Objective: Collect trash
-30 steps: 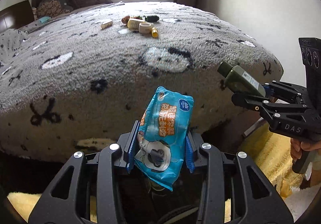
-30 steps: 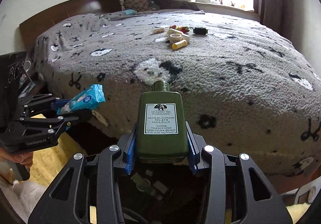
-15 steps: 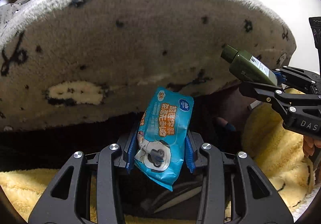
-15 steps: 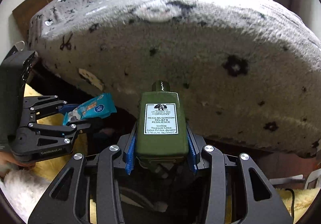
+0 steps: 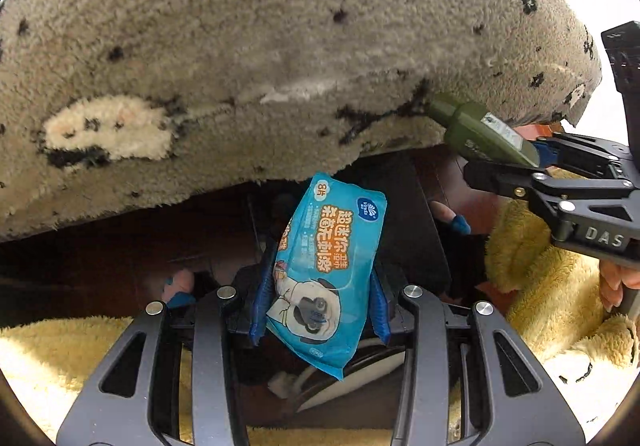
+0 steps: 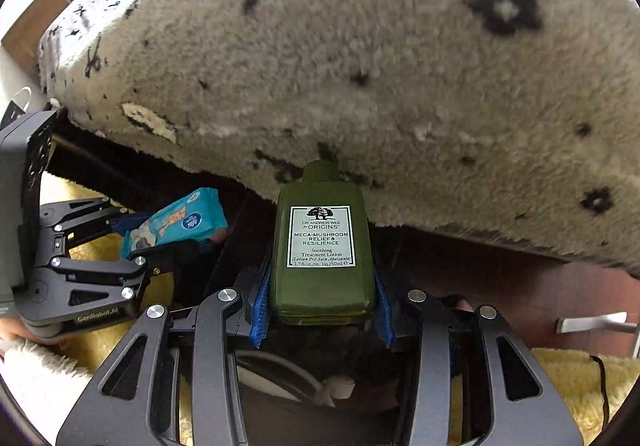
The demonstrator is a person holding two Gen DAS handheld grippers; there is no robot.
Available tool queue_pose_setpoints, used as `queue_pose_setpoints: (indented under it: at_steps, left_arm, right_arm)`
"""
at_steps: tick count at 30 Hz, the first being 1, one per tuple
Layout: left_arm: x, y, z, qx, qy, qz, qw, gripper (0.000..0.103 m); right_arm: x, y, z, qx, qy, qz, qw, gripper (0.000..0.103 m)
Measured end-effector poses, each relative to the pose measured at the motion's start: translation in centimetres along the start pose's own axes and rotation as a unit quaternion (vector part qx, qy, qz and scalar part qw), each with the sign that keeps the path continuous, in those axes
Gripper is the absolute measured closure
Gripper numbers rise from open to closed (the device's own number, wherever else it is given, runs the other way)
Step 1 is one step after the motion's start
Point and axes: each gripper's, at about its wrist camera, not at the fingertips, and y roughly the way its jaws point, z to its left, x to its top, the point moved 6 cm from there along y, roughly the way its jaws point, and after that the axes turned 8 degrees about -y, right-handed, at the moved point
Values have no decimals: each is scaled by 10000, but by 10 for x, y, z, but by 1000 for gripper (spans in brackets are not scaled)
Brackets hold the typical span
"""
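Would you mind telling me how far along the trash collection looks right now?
Done: two items are picked up. In hand: the left tool clamps a blue wet-wipes pack, and the right tool clamps a green Origins lotion bottle, both low beside the bed's fleece blanket. Left: depositing them; no bin is clearly visible.

Both wrist views steeply downward, close beneath the blanket (image 5: 280, 46) edge, side by side

Both claws were black frames with silver screws and blue ribbed pads (image 5: 259, 298); right claw (image 5: 516, 162) marked "DAS", left claw (image 6: 176, 242) "GenRobot.AI".
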Motion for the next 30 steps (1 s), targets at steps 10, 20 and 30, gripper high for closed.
queue_pose_setpoints:
  at_steps: [10,20,30]
  left_arm:
    - [-6,13,-4,-165,-23,262,9995,64]
    - [-11,22,-6,-210,-136,497,9984,62]
    - [-12,22,-2,-128,-214,554,9982,42]
  right_arm:
    - [-3,16,0,137,20,217,9997,61]
    - [4,27,10,198,-33,266,9994,60]
    - [11,23,4,147,110,144,9997,44]
